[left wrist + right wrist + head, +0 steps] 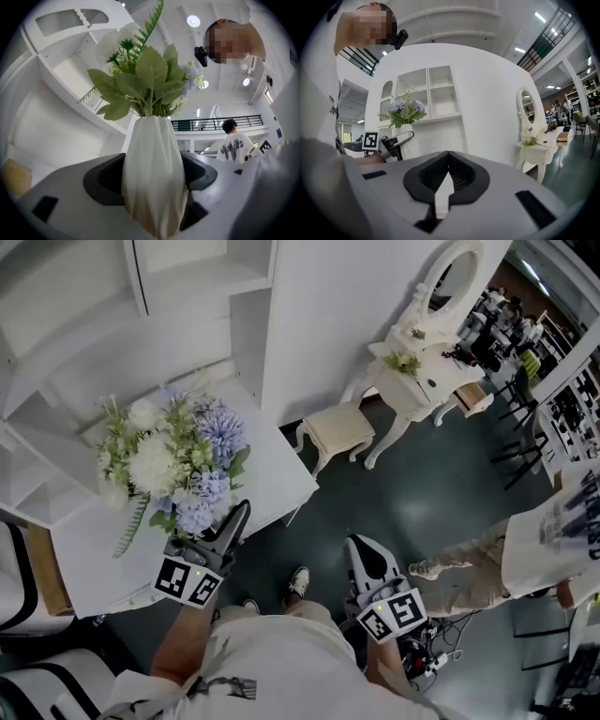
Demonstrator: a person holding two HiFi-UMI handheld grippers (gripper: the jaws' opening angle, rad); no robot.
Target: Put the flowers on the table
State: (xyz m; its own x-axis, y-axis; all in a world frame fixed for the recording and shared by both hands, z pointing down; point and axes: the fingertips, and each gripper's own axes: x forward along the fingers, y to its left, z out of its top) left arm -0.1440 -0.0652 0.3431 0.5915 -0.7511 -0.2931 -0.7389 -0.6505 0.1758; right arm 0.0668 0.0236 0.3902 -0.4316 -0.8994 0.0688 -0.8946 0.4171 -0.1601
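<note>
The desk (272, 474) lies bare toward its right corner; shelves (187, 277) wall its far edge, and a stool (336, 430) stands just off that corner.

Head view steeply down, gripper views low, flowers (178, 460) in all

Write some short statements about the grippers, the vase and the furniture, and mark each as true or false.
1. The left gripper grips a white ribbed vase between its fingers. True.
2. The right gripper holds a flower. False: its fingers are shut on nothing.
3. The vase contains only red roses. False: the flowers are white and pale blue-purple, with green leaves.
4. A stool stands beside a white dressing table with an oval mirror. True.
</note>
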